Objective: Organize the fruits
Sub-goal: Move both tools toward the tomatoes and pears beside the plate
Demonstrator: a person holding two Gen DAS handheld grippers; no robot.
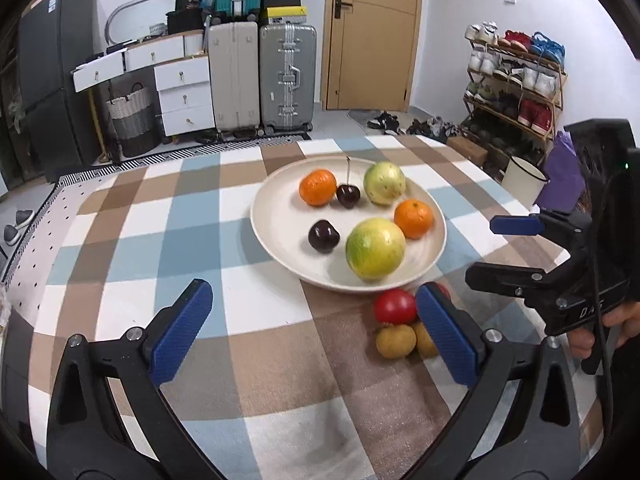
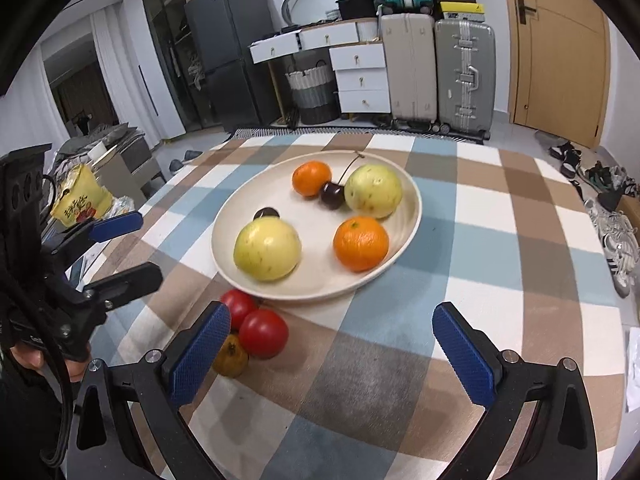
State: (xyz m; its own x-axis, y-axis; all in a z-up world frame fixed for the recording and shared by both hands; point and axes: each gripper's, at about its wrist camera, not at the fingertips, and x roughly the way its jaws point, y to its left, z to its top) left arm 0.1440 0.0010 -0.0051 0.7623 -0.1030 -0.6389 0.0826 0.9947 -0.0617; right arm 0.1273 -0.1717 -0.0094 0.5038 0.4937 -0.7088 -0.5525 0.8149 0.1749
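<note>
A cream plate (image 1: 276,236) (image 2: 404,248) on the checked tablecloth holds two oranges (image 1: 318,187) (image 2: 361,244), two yellow-green fruits (image 1: 375,249) (image 2: 267,249) and two dark cherries (image 1: 323,236) (image 2: 332,195). In front of the plate lie red tomatoes (image 1: 395,306) (image 2: 263,333) and small brownish-yellow fruits (image 1: 395,341) (image 2: 231,356). My left gripper (image 1: 316,334) is open and empty, its right finger beside the tomatoes. My right gripper (image 2: 332,354) is open and empty, its left finger partly hiding the small fruits. Each gripper shows at the edge of the other's view.
The checked tablecloth (image 1: 224,216) covers the round table. Beyond it stand suitcases (image 1: 287,76), white drawers (image 1: 184,96), a shoe rack (image 1: 516,76) and a door (image 1: 374,32). A yellow snack bag (image 2: 80,196) lies left of the table.
</note>
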